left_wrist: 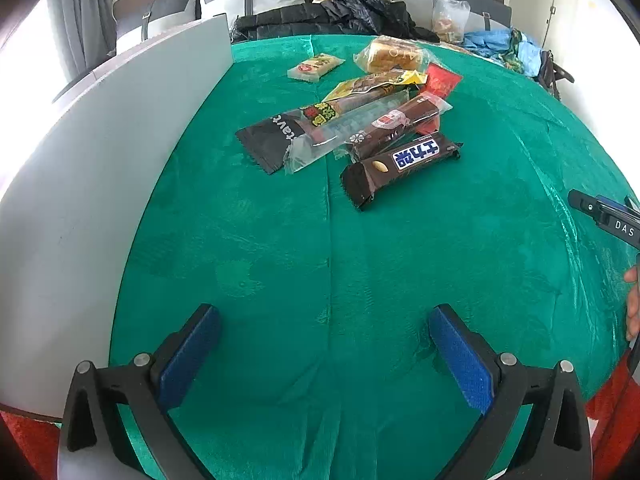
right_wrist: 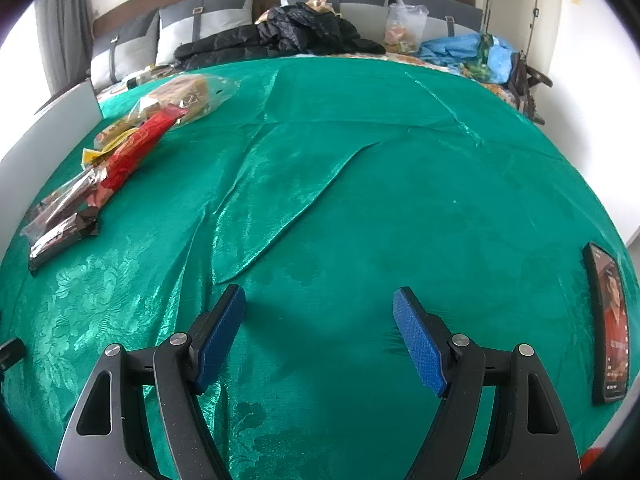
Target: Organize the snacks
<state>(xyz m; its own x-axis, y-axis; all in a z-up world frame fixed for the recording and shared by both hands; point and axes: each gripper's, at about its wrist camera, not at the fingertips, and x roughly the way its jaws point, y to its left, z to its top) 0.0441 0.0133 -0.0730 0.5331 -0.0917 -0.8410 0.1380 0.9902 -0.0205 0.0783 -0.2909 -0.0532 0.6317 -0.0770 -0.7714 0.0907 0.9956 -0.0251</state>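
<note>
A green cloth [left_wrist: 280, 260] covers a bed; a pile of wrapped snacks [left_wrist: 360, 120] lies on it at twelve o'clock from the left gripper [left_wrist: 324, 344], well apart, with a chocolate bar [left_wrist: 400, 168] nearest. The left gripper's jaws are spread with nothing between them; the right gripper [right_wrist: 320, 332] is likewise spread and empty over bare cloth, the snacks at its ten o'clock, a phone [right_wrist: 610, 320] at three o'clock.

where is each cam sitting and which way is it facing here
Left wrist: on the left gripper, angled down at the snack pile and a white box; open blue pads, a hand at the right edge.
Right wrist: on the right gripper, angled down at green cloth and a phone; open pads.
Shared: snack pile, cloth, black jacket, headboard cushions.
</note>
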